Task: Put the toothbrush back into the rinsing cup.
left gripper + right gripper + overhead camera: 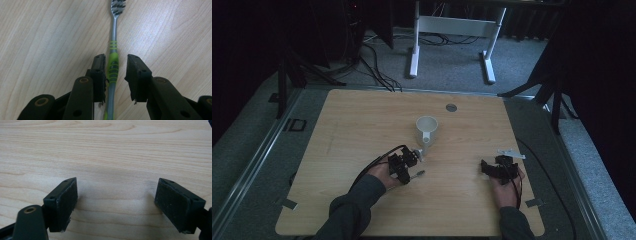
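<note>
The left gripper is being held low over the table, jaws parted around the toothbrush, apparently lined up for closing on the green grip. The right gripper is being kept wide apart, grasping nothing. A white cup is standing nearby.

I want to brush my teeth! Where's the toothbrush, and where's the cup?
toothbrush (113, 68): left gripper view, on its green grip between the jaws.
cup (427, 128): high view, on its white side wall.
</note>
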`<action>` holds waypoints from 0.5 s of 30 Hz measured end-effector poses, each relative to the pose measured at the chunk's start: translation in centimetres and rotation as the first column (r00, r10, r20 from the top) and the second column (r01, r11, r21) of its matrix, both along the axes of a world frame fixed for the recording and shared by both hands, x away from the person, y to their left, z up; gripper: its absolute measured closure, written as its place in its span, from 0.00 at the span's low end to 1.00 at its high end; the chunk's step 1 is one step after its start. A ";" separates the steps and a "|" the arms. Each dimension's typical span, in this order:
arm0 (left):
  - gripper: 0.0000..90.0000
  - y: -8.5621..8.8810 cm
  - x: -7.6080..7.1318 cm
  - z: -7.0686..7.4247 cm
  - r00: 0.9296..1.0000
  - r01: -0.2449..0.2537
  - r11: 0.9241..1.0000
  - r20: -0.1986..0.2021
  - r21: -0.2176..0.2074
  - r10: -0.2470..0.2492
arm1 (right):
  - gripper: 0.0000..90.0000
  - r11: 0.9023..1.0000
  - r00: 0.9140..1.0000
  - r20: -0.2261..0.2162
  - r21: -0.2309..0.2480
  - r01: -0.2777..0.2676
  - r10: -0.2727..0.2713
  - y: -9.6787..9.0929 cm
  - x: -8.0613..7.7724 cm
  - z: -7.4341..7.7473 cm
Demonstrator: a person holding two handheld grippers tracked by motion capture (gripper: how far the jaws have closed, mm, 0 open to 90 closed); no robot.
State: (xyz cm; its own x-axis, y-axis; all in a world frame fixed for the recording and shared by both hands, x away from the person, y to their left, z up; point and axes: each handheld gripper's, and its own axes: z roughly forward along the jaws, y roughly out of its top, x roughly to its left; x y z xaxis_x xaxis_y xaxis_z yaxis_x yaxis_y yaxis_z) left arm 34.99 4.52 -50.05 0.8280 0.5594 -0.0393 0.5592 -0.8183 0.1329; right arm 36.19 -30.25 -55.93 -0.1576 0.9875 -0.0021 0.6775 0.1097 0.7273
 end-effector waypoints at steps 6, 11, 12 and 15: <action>0.77 0.0 0.1 -0.4 1.000 -0.001 1.000 -0.008 0.013 0.001 | 0.20 1.000 1.000 0.000 0.000 0.000 0.000 0.0 0.0 0.0; 0.77 0.0 0.3 -0.7 1.000 -0.002 1.000 -0.012 0.021 0.002 | 0.20 1.000 1.000 0.000 0.000 0.000 0.000 0.0 0.0 0.0; 0.77 0.0 0.3 -0.8 1.000 -0.002 1.000 -0.014 0.023 0.002 | 0.20 1.000 1.000 0.000 0.000 0.000 0.000 0.0 0.0 0.0; 0.78 0.0 0.4 -1.0 1.000 -0.002 1.000 -0.015 0.030 0.002 | 0.20 1.000 1.000 0.000 0.000 0.000 0.000 0.0 0.0 0.0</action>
State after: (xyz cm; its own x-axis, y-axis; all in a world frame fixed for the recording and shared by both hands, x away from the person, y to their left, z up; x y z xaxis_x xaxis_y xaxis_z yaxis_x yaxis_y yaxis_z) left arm 35.40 4.57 -51.02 0.8263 0.5621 -0.0346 0.5625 -0.8207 0.1003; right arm 36.19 -30.25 -55.93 -0.1575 0.9875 -0.0021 0.6773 0.1095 0.7275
